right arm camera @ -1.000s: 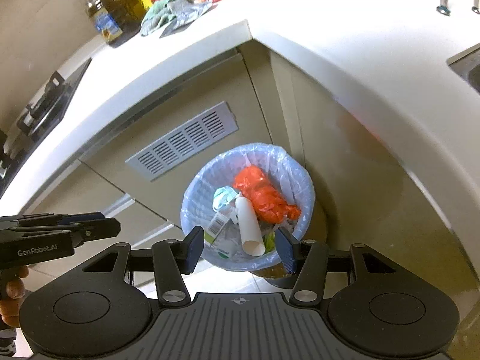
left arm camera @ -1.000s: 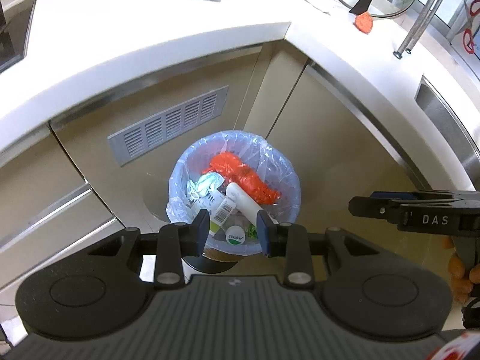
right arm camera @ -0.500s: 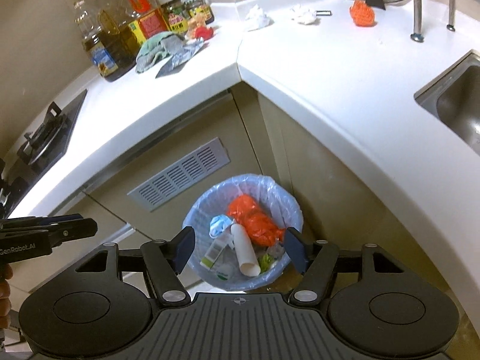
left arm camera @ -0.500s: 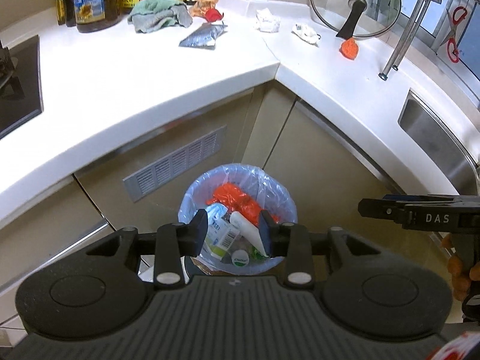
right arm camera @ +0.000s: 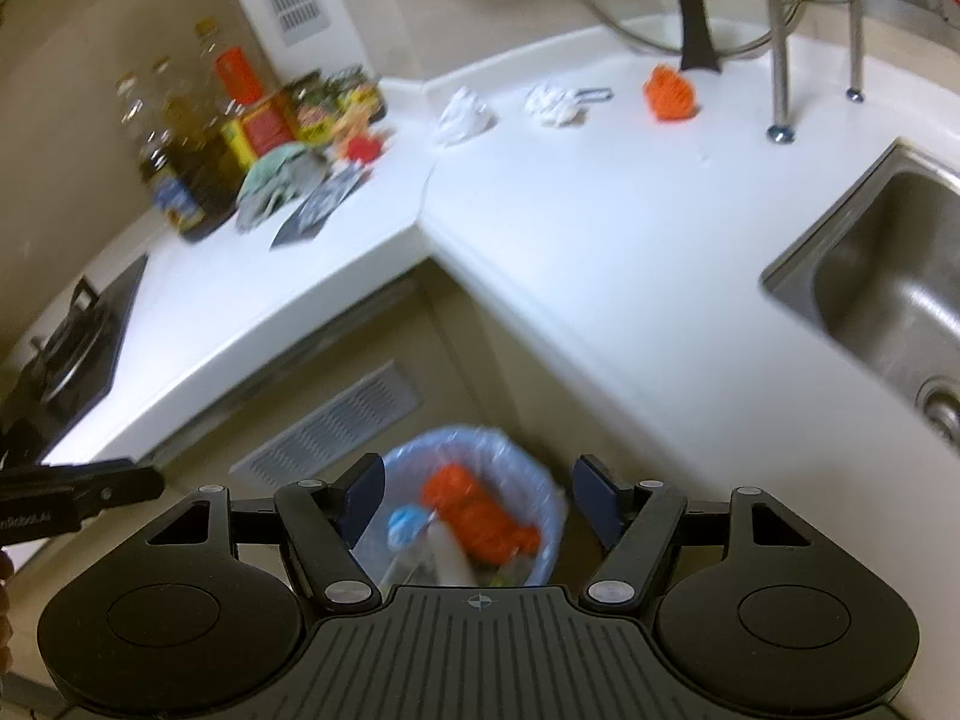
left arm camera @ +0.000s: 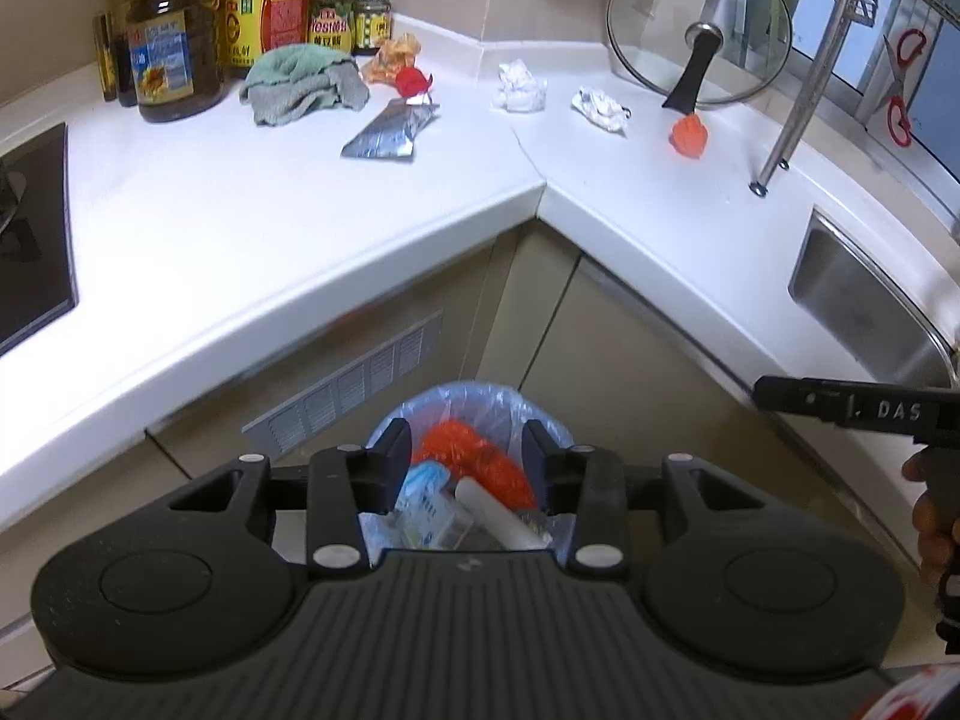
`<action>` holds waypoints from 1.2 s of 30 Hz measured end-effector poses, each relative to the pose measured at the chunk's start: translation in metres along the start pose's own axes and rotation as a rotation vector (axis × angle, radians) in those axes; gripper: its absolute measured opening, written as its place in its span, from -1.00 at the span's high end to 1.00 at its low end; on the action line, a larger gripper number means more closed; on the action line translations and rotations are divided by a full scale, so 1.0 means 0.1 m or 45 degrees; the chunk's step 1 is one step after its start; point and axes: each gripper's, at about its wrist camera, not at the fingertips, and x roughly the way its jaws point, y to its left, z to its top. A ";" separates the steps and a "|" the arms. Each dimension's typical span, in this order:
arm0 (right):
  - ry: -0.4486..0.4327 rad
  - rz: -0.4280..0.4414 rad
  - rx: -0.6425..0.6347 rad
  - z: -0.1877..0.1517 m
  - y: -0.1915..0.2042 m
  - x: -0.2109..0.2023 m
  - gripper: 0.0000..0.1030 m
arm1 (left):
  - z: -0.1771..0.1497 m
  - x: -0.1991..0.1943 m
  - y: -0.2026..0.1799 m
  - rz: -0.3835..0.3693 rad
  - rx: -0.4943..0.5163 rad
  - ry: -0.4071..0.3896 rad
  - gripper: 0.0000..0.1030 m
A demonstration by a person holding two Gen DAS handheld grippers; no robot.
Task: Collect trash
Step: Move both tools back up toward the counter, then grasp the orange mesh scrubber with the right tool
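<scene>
Left hand-held gripper (left arm camera: 467, 461) opening, empty, white corner countertop (left arm camera: 252, 222), lined bin (left arm camera: 474, 402) below

I am standing in a home kitchen. A white L-shaped countertop (left arm camera: 252, 222) wraps the corner, with beige cabinet doors (left arm camera: 630, 360) below. At 9 o'clock a black stovetop (left arm camera: 30, 228) is set into the counter; at 3 o'clock sits a steel sink (left arm camera: 864, 300). At 11 o'clock cooking oil bottles (left arm camera: 168, 42) and sauce jars (left arm camera: 333, 15) stand against the wall beside a green dishcloth (left arm camera: 300, 84). At 1 o'clock a glass pot lid (left arm camera: 699, 24) leans upright. At 6 o'clock a lined trash bin (left arm camera: 474, 402) stands on the floor.
</scene>
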 end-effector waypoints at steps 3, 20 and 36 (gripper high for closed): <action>-0.041 -0.018 0.004 0.20 -0.17 0.01 -0.35 | 0.13 0.07 -0.05 0.019 -0.009 -0.025 0.29; -0.201 -0.124 -0.046 1.31 -1.08 0.42 -0.35 | 1.05 0.65 -0.36 0.106 -0.040 -0.171 0.21; -0.309 -0.227 -0.128 2.11 -1.38 1.28 -0.35 | 1.77 1.29 -0.36 0.184 -0.055 -0.240 0.20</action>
